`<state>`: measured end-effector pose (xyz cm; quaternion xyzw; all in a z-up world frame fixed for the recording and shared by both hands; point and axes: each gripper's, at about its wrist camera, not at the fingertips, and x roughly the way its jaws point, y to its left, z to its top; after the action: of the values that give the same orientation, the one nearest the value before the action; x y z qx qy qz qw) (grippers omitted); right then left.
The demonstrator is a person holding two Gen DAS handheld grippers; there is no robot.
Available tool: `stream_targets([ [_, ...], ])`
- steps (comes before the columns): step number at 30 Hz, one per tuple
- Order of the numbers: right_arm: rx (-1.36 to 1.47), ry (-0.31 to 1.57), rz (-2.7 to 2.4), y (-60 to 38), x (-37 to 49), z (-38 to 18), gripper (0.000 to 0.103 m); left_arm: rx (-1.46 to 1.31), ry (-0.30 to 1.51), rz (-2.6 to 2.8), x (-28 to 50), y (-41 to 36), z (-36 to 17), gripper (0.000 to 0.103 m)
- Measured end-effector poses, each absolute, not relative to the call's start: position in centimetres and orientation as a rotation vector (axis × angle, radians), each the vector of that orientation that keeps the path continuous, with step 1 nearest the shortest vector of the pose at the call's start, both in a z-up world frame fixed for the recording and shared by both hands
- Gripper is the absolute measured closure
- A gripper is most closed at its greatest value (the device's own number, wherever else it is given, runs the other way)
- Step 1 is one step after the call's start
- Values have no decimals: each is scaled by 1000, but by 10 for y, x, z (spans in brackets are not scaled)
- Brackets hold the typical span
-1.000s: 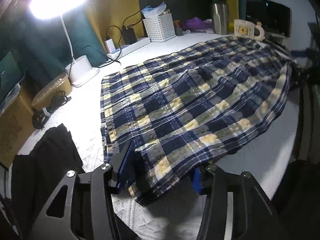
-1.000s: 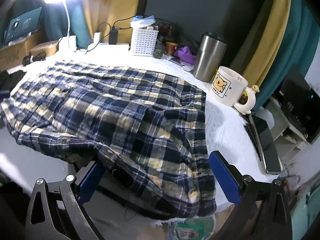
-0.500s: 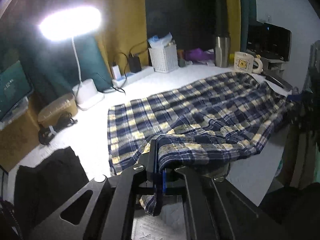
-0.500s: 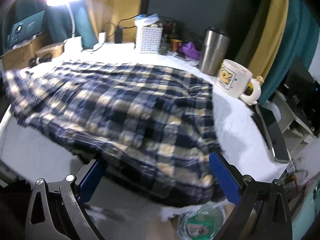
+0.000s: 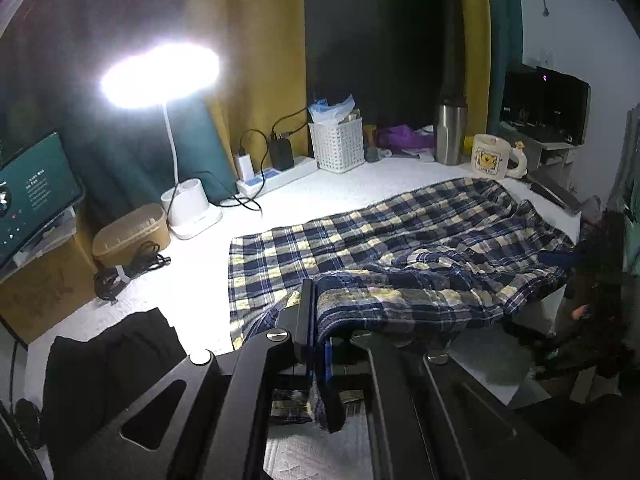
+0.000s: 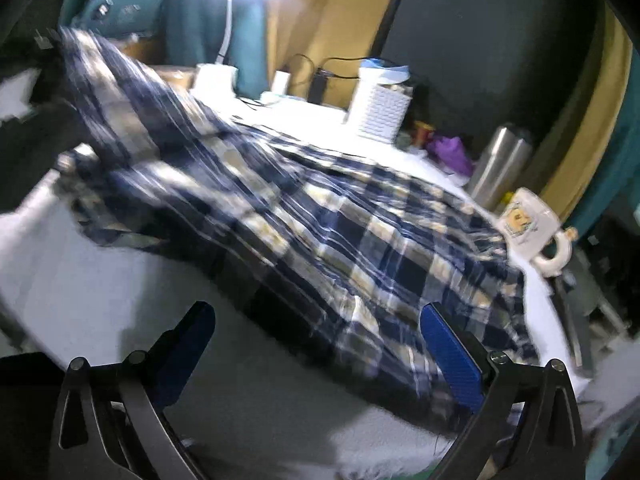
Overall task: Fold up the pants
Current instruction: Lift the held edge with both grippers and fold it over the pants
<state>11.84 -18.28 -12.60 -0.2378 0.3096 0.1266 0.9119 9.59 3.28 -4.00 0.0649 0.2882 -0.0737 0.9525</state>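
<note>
The left tongs are clamped on a hem corner of the plaid pants, with a bit of cloth hanging out below the pads. That gripped corner is lifted off the white tabletop, and the near edge of the pants rises in a long fold running from the tongs to the right. The rest of the pants lies spread flat across the tabletop, reaching toward the mug at the far right end.

The right tongs stand wide apart, blue pads on either side of the near edge of the pants at the waist end. The view from this side is blurred, so it seems the pads touch no cloth, but that is hard to tell for sure. On the far left of this view the lifted corner stands up above the tabletop.

Behind the pants sit a white basket, a steel tumbler, a power strip and a lit lamp. A black garment lies on the tabletop at the near left, apart from the pants.
</note>
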Motion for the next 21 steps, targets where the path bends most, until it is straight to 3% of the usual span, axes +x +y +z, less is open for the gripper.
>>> stream_targets([
  [4,-443,647,172,-216,127,-126,1,123,570,-143,89,38,-33,101],
  [6,-431,649,138,-235,128,-125,7,124,571,-139,87,39,-34,101],
  [9,-405,670,86,-266,131,-127,37,118,589,-133,87,41,-41,101],
  [10,-394,680,83,-275,131,-127,55,113,595,-136,87,42,-44,101],
  [11,-388,683,80,-282,131,-126,62,107,601,-140,86,42,-46,101],
  [12,-389,680,77,-288,129,-124,63,105,605,-143,85,41,-47,101],
  [14,-403,672,74,-294,126,-121,76,102,606,-157,81,39,-48,101],
  [21,-390,606,57,-309,115,-88,90,139,563,-185,58,20,-31,101],
])
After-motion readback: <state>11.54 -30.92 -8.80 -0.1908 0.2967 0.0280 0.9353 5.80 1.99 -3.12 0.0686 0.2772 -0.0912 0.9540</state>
